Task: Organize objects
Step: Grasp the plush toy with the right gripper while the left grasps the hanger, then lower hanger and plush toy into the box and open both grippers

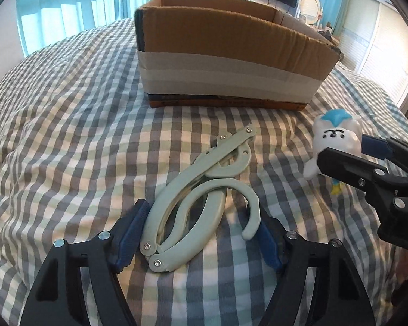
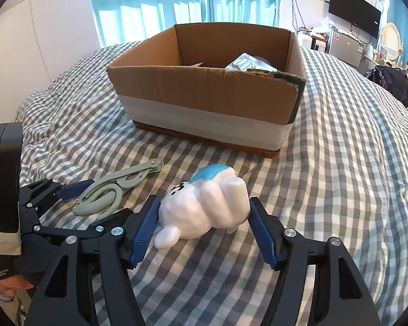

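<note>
A pale green folding hanger (image 1: pixel 195 198) lies on the checked bedspread between the fingers of my left gripper (image 1: pixel 201 228), whose pads stand on either side of it with gaps; it also shows in the right wrist view (image 2: pixel 111 190). My right gripper (image 2: pixel 204 217) has its blue pads against both sides of a white toy animal with a blue patch (image 2: pixel 206 206), seen too in the left wrist view (image 1: pixel 334 141). An open cardboard box (image 1: pixel 225 62) stands behind both, also in the right wrist view (image 2: pixel 204 100).
The box holds a crumpled silvery bag (image 2: pixel 250 62). The checked bedspread (image 2: pixel 353 163) spreads all around. Curtained windows, a wall screen (image 2: pixel 353 11) and cluttered furniture stand beyond the bed.
</note>
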Action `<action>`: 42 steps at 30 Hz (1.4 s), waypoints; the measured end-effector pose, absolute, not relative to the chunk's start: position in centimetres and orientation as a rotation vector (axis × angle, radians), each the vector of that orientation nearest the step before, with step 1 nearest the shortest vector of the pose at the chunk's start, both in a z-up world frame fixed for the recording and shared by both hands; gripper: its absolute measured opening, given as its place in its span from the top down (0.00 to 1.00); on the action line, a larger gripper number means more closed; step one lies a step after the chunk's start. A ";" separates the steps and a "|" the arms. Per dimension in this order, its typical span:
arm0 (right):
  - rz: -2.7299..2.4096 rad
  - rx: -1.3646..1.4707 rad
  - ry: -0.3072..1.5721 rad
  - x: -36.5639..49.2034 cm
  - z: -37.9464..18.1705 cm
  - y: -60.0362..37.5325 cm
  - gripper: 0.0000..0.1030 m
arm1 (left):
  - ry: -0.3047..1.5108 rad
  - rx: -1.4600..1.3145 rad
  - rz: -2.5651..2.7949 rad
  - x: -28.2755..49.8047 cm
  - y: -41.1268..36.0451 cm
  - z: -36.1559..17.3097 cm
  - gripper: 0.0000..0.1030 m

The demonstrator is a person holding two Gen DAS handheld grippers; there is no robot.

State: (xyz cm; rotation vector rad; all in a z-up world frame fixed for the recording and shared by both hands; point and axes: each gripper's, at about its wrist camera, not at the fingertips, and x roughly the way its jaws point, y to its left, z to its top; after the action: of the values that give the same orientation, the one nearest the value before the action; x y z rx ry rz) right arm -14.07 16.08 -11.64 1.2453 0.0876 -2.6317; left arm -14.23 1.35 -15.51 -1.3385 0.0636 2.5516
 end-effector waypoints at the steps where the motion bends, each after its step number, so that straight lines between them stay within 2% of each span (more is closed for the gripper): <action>1: -2.636 1.242 0.089 -13.8 -11.5 16.1 0.36 | 0.050 -1.339 2.554 -13.9 1.2 -15.3 0.27; 3: -2.642 1.235 0.093 -13.0 -11.1 16.3 0.36 | 0.019 -1.339 2.562 -13.3 1.0 -14.9 0.28; 4: -2.644 1.233 0.096 -12.7 -11.0 16.3 0.36 | 0.012 -1.341 2.566 -13.0 0.9 -14.8 0.59; 6: -2.650 1.228 0.098 -11.9 -10.6 16.5 0.36 | -0.031 -1.366 2.537 -12.8 0.4 -14.7 0.84; 13: -2.655 1.192 0.118 -8.7 -9.2 16.7 0.36 | -0.078 -1.385 2.536 -11.1 -0.2 -14.3 0.90; 33: -2.684 1.042 0.147 -4.1 -4.2 16.2 0.36 | -0.065 -1.044 2.743 -6.6 -0.7 -4.6 0.91; 42: -2.701 0.977 0.153 -3.8 -2.2 16.4 0.36 | -0.071 -0.931 2.758 -6.7 -0.1 -2.0 0.91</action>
State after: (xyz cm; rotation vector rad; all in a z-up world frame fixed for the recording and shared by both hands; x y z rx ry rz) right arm -3.80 16.38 -2.16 0.9769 0.1528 -2.7011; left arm -6.72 -0.08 -1.98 -0.9307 -0.0712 2.7578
